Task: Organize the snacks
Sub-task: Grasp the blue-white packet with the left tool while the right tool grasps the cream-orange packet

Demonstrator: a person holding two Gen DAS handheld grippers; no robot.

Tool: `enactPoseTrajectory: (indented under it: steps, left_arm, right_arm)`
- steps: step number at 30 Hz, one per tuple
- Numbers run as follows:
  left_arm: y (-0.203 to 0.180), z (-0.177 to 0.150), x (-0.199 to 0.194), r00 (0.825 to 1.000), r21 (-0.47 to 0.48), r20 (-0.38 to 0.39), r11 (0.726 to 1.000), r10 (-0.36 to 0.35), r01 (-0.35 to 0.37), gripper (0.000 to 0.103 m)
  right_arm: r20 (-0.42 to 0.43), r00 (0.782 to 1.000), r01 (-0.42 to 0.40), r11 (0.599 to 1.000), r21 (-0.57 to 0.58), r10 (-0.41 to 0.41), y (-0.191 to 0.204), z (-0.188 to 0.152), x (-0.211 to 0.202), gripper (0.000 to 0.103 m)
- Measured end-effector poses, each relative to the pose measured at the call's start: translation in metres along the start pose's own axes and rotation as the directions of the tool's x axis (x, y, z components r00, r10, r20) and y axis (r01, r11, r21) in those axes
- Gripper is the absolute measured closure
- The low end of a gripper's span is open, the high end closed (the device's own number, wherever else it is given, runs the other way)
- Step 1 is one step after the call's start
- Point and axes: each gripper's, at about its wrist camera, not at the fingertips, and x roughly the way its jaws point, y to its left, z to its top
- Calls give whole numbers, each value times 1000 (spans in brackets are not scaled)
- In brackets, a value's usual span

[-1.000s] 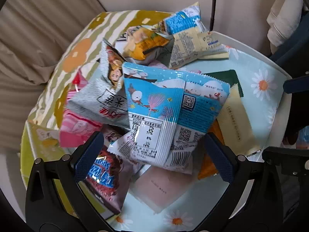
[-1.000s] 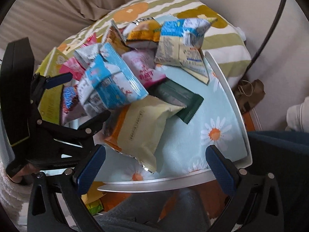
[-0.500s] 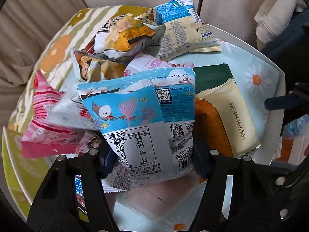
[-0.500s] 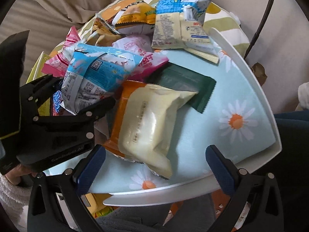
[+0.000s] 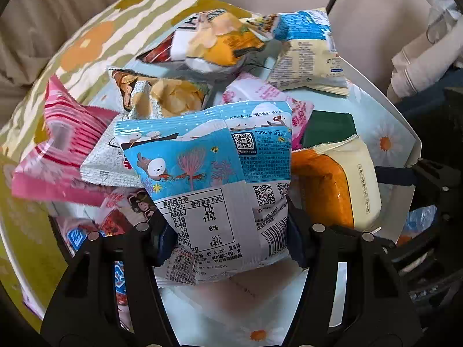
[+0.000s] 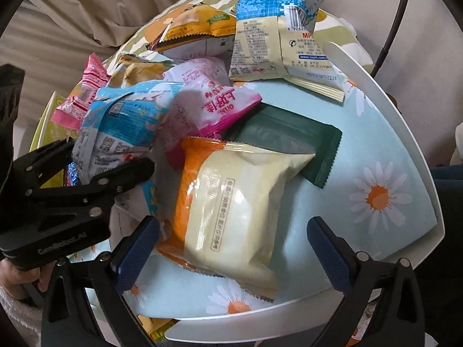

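- Progress, as a judgement: the sorting looks barely begun. Almost every packet lies in one loose heap on the white tray with a pale blue daisy-print liner [image 6: 385, 133], and no sorted group shows anywhere.
- Far left of the tray: a crinkled pink foil packet [image 5: 58, 150] hangs over the tray's left edge, against a yellow and olive striped cushion [image 5: 95, 37].
- Left of the tray's middle: the left gripper [image 5: 228, 240] is clamped on the bottom end of the light blue plastic snack bag with a cartoon seal [image 5: 208, 173]; both pads press into the foil, and the bag sits raised above the heap. Where it should go is not visible.
- Under and around it: a white chip bag with a red seal mark [image 5: 115, 162] and a small dark red packet [image 5: 121, 217] would likely shift if the blue bag is dragged rather than lifted.
- Behind the tray's middle: a yellow crisp bag [image 6: 196, 29], a blue-and-cream puffed bag [image 6: 277, 34] and a pink-and-white Oishi packet [image 6: 208, 104] are stacked, overlapping.
- Right of the tray's middle: a cream and orange pillow-shaped pack [image 6: 231, 208] lies across a flat dark green sachet [image 6: 292, 141].
- Near edge of the tray: the right gripper [image 6: 231, 248] has its jaws spread wide and holds nothing, straddling the cream pack's near end without touching it.
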Motion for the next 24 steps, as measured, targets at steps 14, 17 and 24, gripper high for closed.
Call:
enactPoseTrajectory:
  steps: [14, 17, 24]
  left_arm:
    - [2, -14, -13, 1000, -78, -2, 997, -10, 10, 45]
    - [-2, -15, -18, 1000, -94, 4, 996, -10, 11, 45]
    - [-14, -13, -39, 999, -131, 35, 991, 2, 2, 45]
  right_arm:
    - [-32, 998, -48, 999, 10, 48, 5, 2, 13, 41]
    - [-22, 998, -55, 998, 8, 55, 6, 0, 5, 42]
    - [-1, 997, -72, 997, -25, 72, -1, 15, -17, 42]
